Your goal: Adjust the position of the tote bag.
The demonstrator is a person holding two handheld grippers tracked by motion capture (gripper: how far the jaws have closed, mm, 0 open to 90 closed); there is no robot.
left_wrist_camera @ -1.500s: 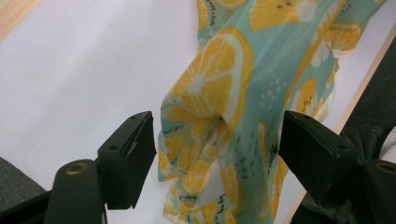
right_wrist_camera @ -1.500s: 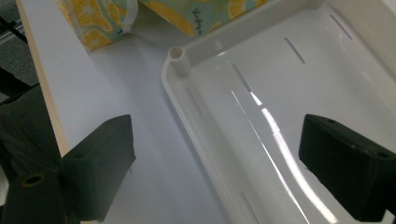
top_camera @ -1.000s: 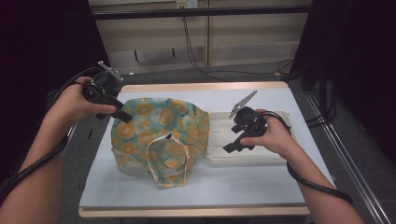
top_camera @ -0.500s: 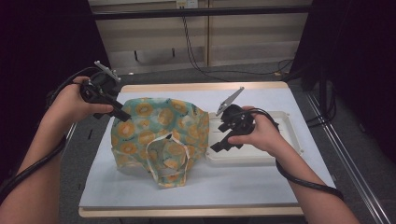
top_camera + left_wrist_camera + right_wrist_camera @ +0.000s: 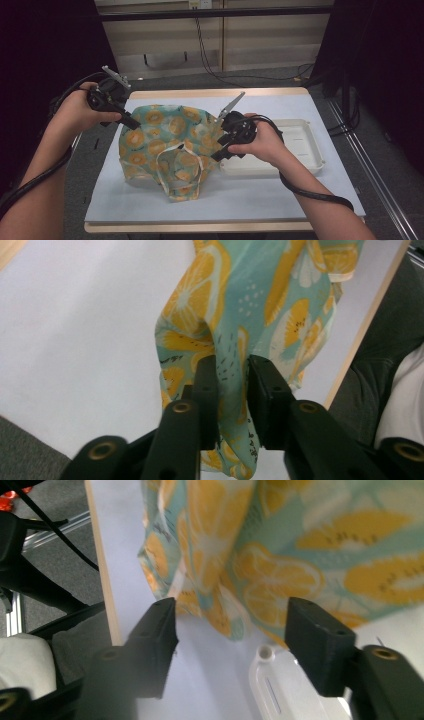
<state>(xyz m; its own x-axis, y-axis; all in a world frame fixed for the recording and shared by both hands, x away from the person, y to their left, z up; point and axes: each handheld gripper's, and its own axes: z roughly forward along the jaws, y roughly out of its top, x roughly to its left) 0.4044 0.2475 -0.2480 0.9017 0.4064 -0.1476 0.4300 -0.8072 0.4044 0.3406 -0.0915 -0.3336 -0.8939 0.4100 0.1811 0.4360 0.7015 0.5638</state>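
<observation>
Left gripper (image 5: 232, 390) has just been closing, pinching bag (image 5: 165, 137); right gripper (image 5: 232, 630) narrowing, empty. I'd seat its pads squarely over the hem.

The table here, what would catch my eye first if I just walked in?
The bright cloth bag printed with orange slices on teal, slumped on the left half of the white table. The left gripper has just been closing and pinches a fold at its far left edge, while the right gripper, jaws apart, approaches its right side beside a white tray.
</observation>
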